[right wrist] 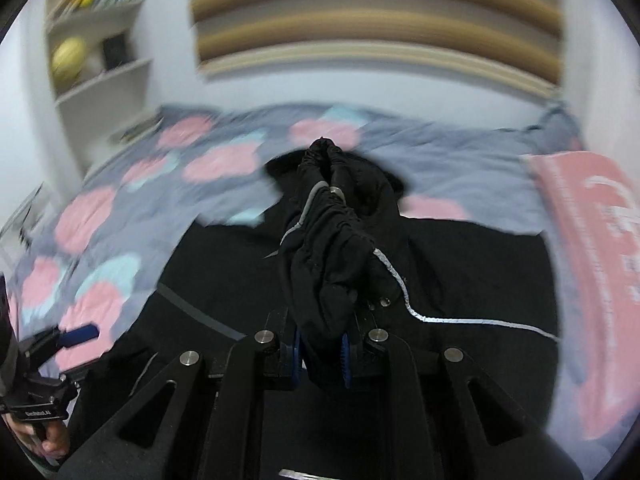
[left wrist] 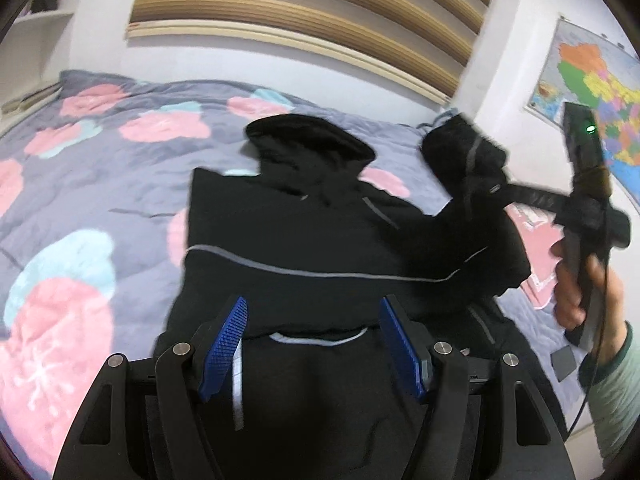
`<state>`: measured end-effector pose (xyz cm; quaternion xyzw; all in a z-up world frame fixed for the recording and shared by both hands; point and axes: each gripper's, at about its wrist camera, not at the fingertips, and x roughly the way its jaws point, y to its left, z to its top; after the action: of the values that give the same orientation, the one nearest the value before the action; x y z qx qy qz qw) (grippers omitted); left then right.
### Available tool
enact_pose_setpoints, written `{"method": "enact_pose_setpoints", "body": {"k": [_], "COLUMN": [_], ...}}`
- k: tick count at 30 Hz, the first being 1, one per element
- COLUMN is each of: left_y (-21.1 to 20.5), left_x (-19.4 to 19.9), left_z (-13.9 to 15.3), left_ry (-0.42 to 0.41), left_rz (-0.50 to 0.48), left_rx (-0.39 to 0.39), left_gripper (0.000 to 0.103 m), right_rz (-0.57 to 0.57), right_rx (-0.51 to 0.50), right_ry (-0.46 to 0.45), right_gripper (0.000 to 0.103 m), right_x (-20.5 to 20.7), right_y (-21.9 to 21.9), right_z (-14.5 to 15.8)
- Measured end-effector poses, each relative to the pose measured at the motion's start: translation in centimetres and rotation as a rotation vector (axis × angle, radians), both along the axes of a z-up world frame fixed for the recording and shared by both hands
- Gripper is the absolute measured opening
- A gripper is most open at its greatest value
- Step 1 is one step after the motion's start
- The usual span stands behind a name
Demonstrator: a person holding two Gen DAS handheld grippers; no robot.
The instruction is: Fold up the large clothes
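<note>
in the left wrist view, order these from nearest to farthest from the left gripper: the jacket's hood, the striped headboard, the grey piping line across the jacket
From the left gripper:
1. Grey piping line, just ahead of the fingertips, running across the black jacket.
2. Jacket's hood, beyond it at the jacket's far end on the floral quilt.
3. Striped headboard, on the wall behind the bed.

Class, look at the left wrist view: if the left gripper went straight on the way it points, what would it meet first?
Most likely the black jacket spread on the floral quilt. The left gripper stands open over the jacket's near hem, pointing down at it. Depth is unclear, so this is a judgement.
</note>
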<state>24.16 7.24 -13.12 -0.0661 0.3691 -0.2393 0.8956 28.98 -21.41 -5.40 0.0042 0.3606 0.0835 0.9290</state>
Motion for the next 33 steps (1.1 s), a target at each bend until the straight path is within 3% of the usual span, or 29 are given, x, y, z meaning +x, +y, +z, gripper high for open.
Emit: {"method": "enact_pose_setpoints", "body": {"k": [8,11,13,16,18,19,22,23,28,33], "left_y": [3.6,4.0,3.8,3.1,2.6,2.4,1.9,1.7,-0.9,-4.9], "left_x": [0.1,0.3,0.6,1.2,1.9,2.4,5.2,6.0,8.9,11.0], "left_z": [-2.7,-3.3,-3.5,-3.7,-3.6,-3.6,-4.3,-4.6,-6.1,-7.8], "left_ry": [0.049,0.066,0.074,0.090,0.109,0.128,0.221,0.251,0.345,0.389], "left_rz": [0.035,0.026,0.016,-0.023,-0.078,-0.110,-0.163,-0.158,-0.151,-0.118], "left_rx": [0.071,0.076,0.079,0.059,-0.011,-0.060,-0.229,-0.248,-0.283,-0.228], "left_gripper": [0.070,0.070,0.070,0.070,0.070,0.070,0.070,0.070,0.071,0.072], "right_rz": [0.140,0.164,0.176,0.200,0.196,0.179,0.105,0.071,-0.089,-0.188], "right_rx": [-0.050,-0.116,-0.130,-0.031,0.058,0.091,0.112,0.118,0.115,0.119], "right_ry": [0.249,0.285,0.272,0.271,0.249,0.222,0.142,0.125,0.071,0.055], "right_gripper": [0.020,0.024,0.027,0.041,0.060,0.063,0.064,0.064,0.064,0.065], "right_x": [3.6,3.8,3.4,2.7,1.5,0.8,-1.2,-1.8,-3.8,-4.9], "right_y": [10.0,11.3,11.2,10.0,8.0,6.6,2.6,0.9,-6.3,-11.0], "right_z": [-12.2,-14.5,-14.0,-12.4,-10.8,-10.0,-8.1,-7.7,-7.1,-7.4]}}
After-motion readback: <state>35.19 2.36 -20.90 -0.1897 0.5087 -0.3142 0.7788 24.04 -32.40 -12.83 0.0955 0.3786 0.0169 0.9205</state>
